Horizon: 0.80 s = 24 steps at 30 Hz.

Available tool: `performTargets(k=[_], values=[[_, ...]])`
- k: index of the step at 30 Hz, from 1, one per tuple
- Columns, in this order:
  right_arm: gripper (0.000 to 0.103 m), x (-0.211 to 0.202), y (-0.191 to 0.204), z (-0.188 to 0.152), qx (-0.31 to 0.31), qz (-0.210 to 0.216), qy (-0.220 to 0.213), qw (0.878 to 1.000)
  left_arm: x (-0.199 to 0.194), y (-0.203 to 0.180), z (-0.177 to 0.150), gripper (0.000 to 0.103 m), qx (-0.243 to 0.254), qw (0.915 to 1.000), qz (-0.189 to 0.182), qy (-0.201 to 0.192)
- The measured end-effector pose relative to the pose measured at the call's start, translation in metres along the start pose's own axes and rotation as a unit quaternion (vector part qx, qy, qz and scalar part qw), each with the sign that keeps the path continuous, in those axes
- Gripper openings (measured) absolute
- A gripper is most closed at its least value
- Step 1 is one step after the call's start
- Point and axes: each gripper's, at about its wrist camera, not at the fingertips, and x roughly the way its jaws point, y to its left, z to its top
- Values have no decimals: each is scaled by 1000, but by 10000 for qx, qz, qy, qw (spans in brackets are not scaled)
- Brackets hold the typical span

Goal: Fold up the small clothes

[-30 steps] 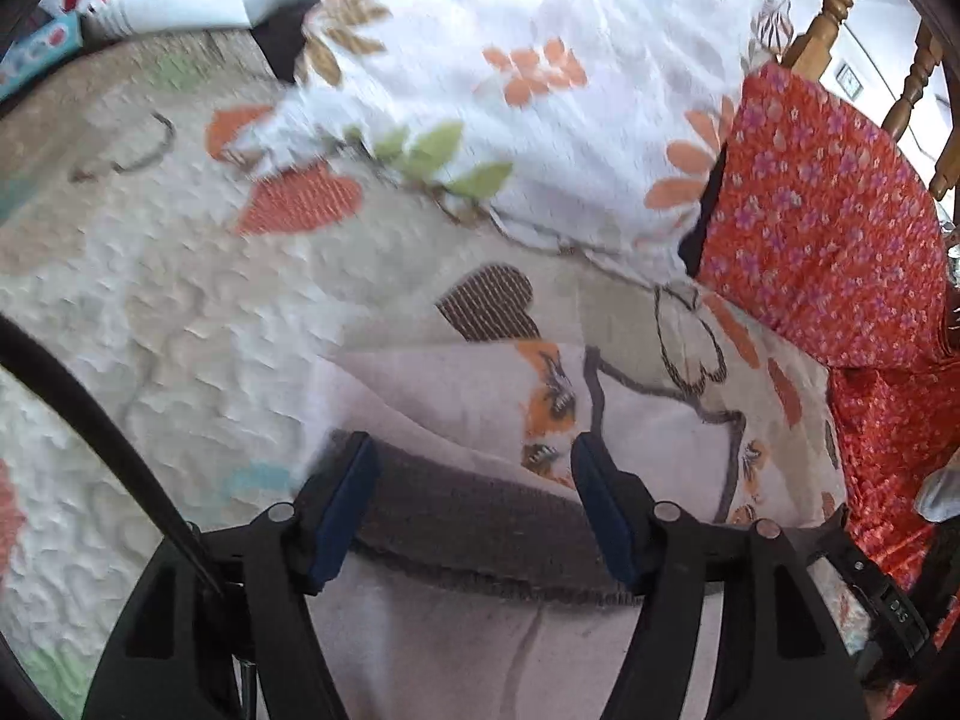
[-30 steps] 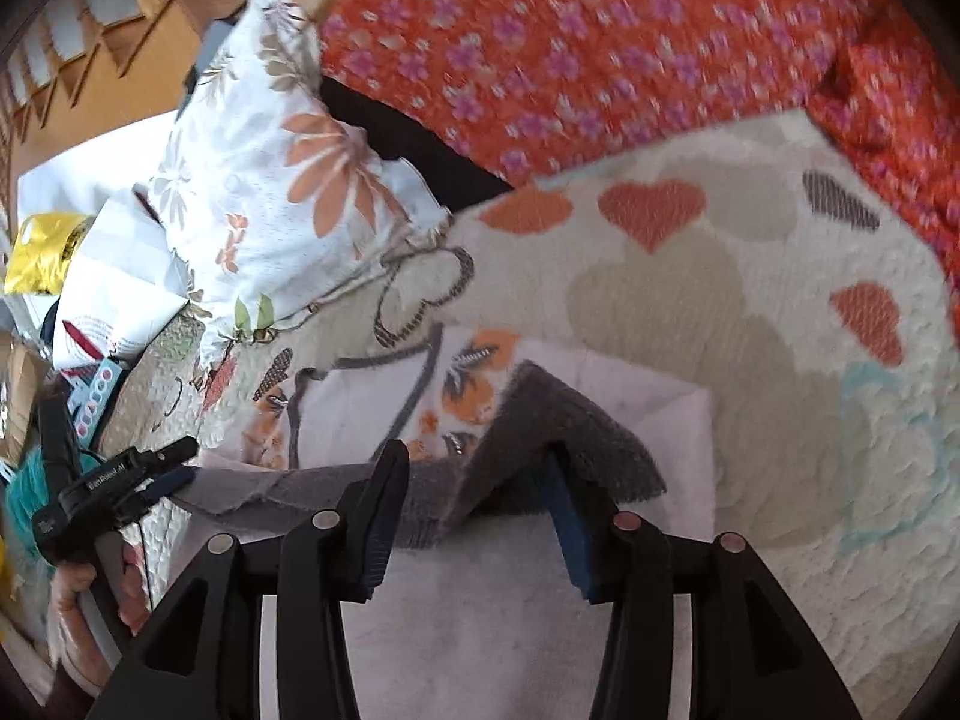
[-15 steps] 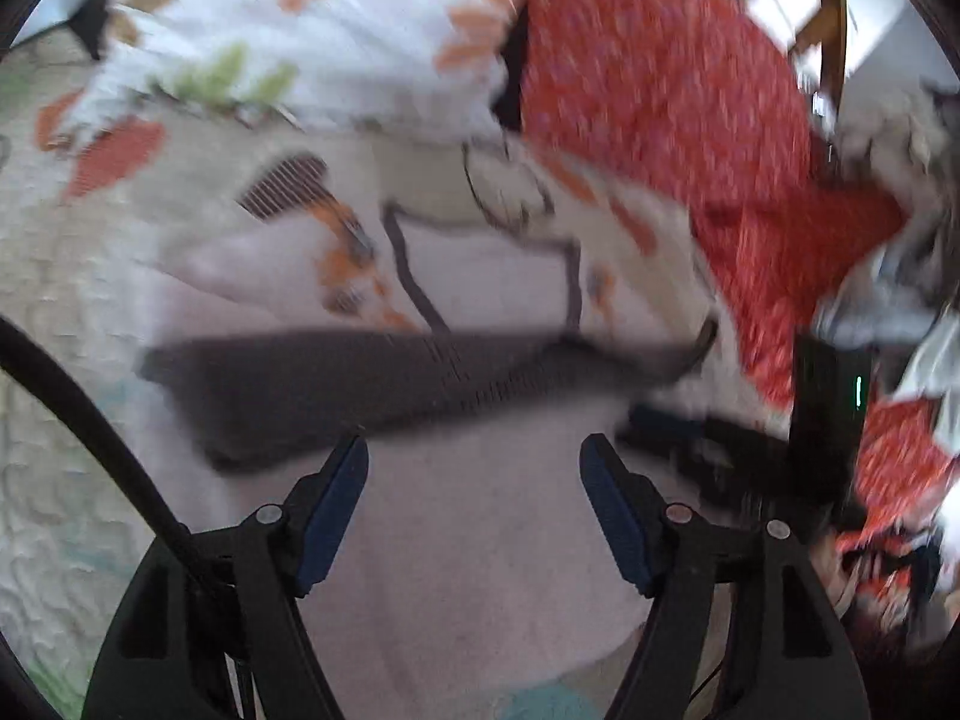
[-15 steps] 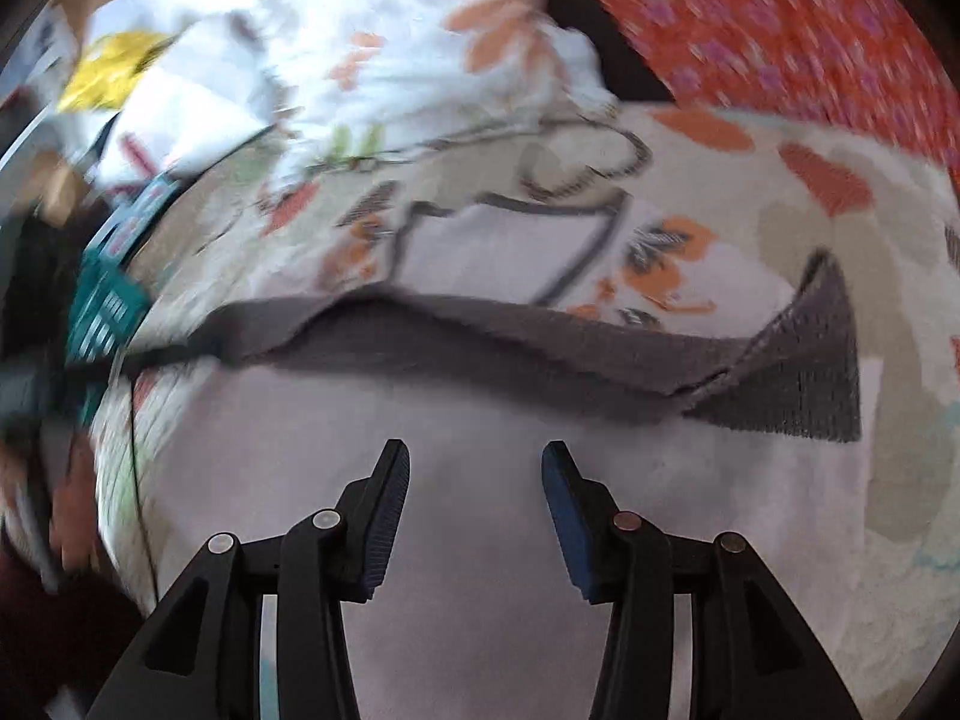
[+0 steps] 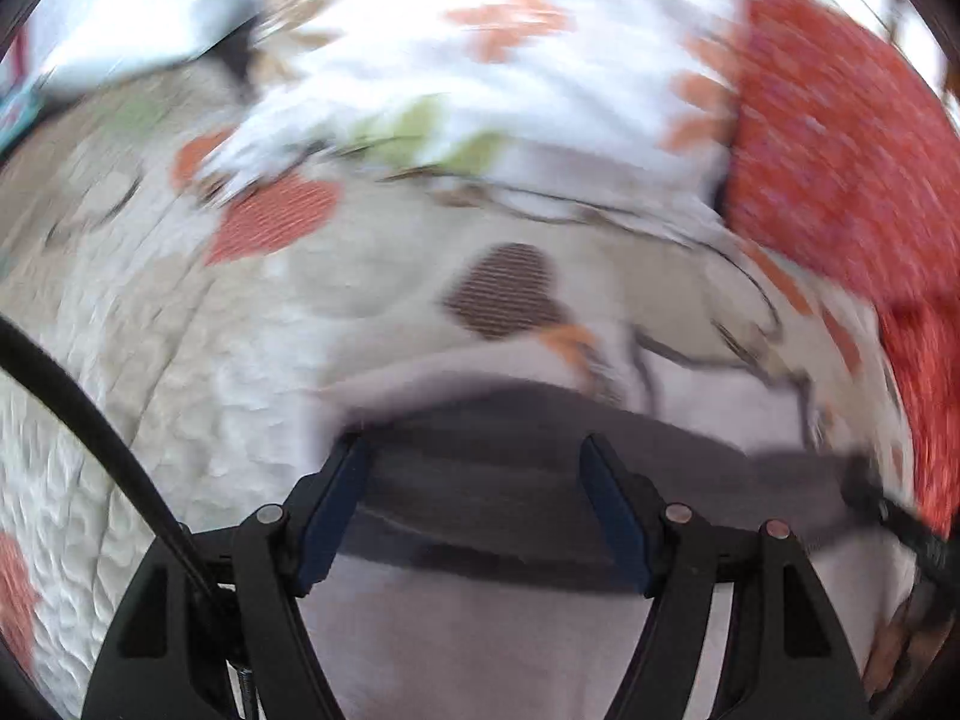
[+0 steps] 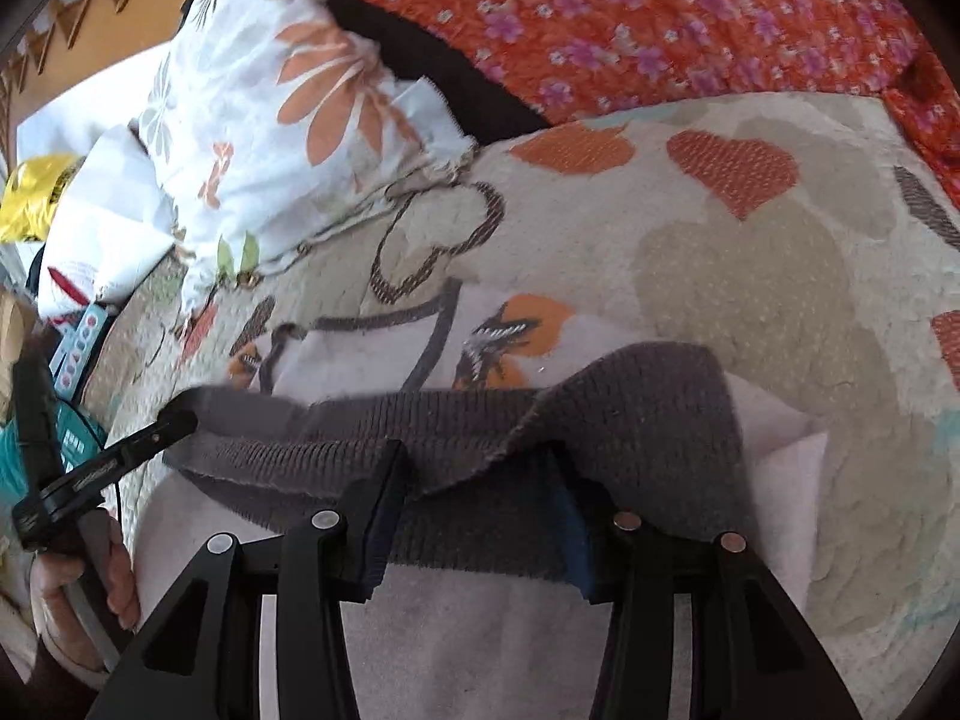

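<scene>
Both grippers at the grey waistband point(image 6: 480, 450) of the pale garment point(image 6: 480, 648) on the heart-print quilt point(image 6: 750, 276).

Half a second ago the waistband lay beyond both tips; now it lies between them; left gripper point(image 5: 474, 504) spread, not pinching; right gripper point(image 6: 474, 516) jaws opening, waistband between; only the right view shows the person's hand point(image 6: 78, 588) and a raised waistband fold; floral pillow point(image 6: 270, 120) and red cloth point(image 6: 660, 18) beyond the waistband.

Heart-patterned quilt point(image 6: 750, 276), floral pillow point(image 6: 288, 90), red blanket point(image 6: 630, 18).
</scene>
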Motion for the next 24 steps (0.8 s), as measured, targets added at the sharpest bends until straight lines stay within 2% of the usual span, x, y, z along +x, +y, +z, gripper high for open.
performTargets(k=[2,4,7,10,13,16,21,24], values=[[56,-5,-6,3,124,-235,-189,9995,0,18,3,72,-474,9986,-248,50],[56,-11,-9,5,198,-422,-339,9983,-6,26,5,72,-711,9963,-481,81],[56,-20,-7,9,230,-371,-423,9982,-25,29,7,72,-701,9963,-498,-29],[56,-29,8,9,71,-96,-439,9990,-49,29,7,74,-481,9972,-557,-116],[56,-22,42,-6,-389,482,-29,9981,-72,27,1,75,-235,9987,-349,-279],[56,-10,77,-29,-842,755,480,9924,-93,35,-6,78,85,9993,14,-351],[56,-17,117,-51,-1392,656,580,9864,-103,65,-26,79,319,9982,462,-188],[56,-39,121,-55,-1376,480,371,9886,-100,86,-39,79,73,9989,436,160]])
